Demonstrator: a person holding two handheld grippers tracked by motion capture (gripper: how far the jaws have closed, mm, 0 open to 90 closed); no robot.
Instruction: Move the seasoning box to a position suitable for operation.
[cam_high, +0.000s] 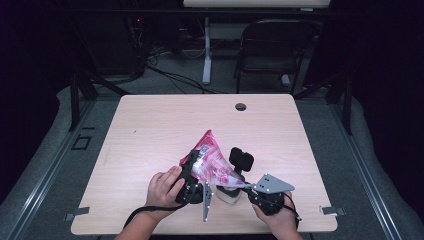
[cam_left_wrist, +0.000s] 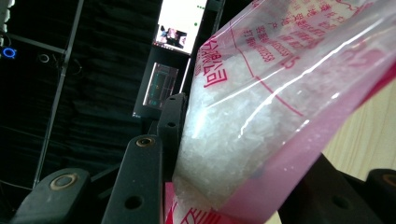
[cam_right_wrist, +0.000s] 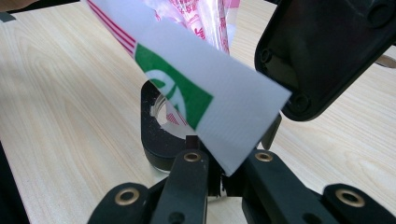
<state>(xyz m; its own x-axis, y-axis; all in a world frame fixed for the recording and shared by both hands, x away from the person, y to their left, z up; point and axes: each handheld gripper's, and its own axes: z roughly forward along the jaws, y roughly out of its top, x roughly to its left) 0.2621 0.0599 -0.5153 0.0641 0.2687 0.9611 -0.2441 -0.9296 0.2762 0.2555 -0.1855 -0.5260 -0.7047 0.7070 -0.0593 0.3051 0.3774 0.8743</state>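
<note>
Nearest the table's front edge, the right gripper (cam_high: 248, 188) has its jaws pinched tight on the white and green corner flap of the pink and clear plastic bag of white crystals (cam_high: 212, 161), seemingly to steer that corner like a spout. Just beyond, under the flap, sits a small jar with a black flip-top lid (cam_right_wrist: 161, 133), its hinged cap (cam_right_wrist: 322, 51) thrown back and its mouth open, so I judge the crystals are meant to run into it. To the left, the left gripper (cam_high: 194, 170) clamps the bag's full belly between half-spread jaws, holding it raised and tilted above the pale wooden table (cam_high: 150, 130), so the contents slide toward the low corner.
</note>
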